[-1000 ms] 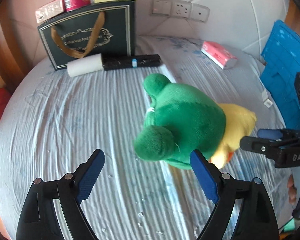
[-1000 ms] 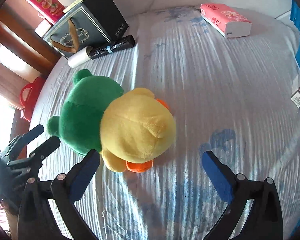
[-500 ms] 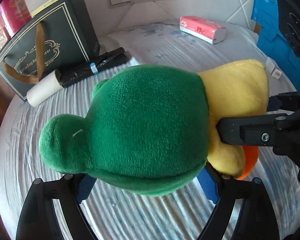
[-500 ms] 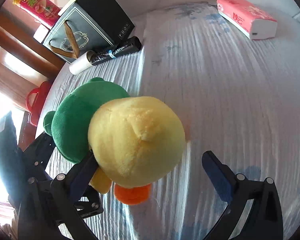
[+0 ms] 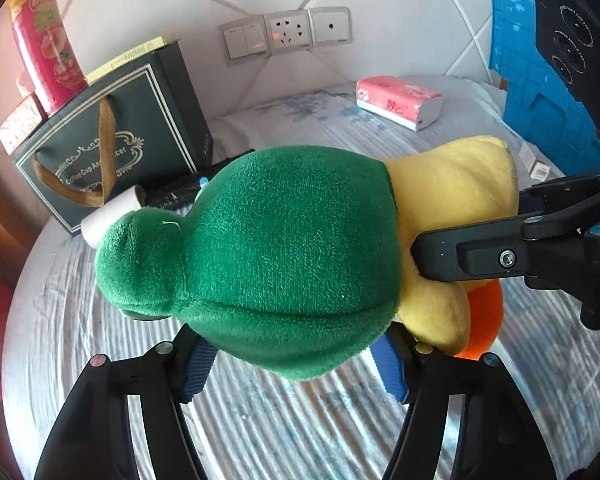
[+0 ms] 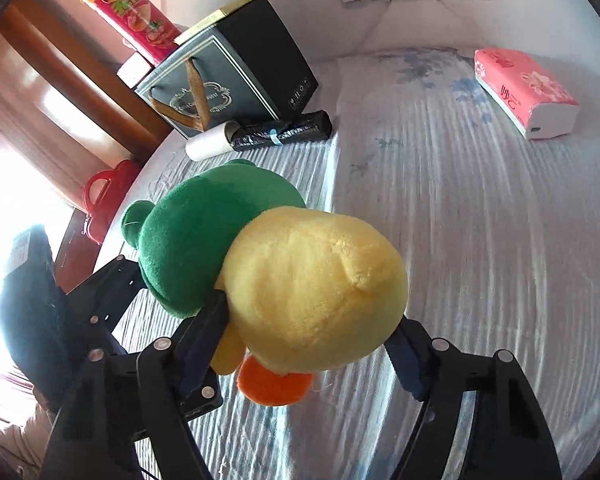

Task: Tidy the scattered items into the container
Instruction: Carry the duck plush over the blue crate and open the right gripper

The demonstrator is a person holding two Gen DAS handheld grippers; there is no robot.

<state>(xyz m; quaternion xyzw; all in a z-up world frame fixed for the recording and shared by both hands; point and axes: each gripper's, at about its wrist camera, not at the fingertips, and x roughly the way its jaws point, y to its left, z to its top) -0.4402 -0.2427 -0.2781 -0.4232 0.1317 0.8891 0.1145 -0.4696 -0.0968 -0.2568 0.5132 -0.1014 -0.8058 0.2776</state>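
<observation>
I see a bed (image 6: 480, 240) under a pale striped sheet. Ahead of my grippers on the left, a dark gift bag (image 6: 228, 80) stands on it, a white roll (image 6: 210, 145) and black roll (image 6: 284, 132) before it. A pink tissue pack (image 6: 524, 88) lies far ahead right.

we note a dark gift bag (image 6: 236, 80) upright by the wall; a white roll (image 6: 210, 142) and black roll (image 6: 284, 133) lie before it; a red canister (image 5: 44, 48) stands behind; wall sockets (image 5: 288, 36) above.

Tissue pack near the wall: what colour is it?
Pink with white ends and a floral print, the tissue pack shows best in the right wrist view.
</observation>
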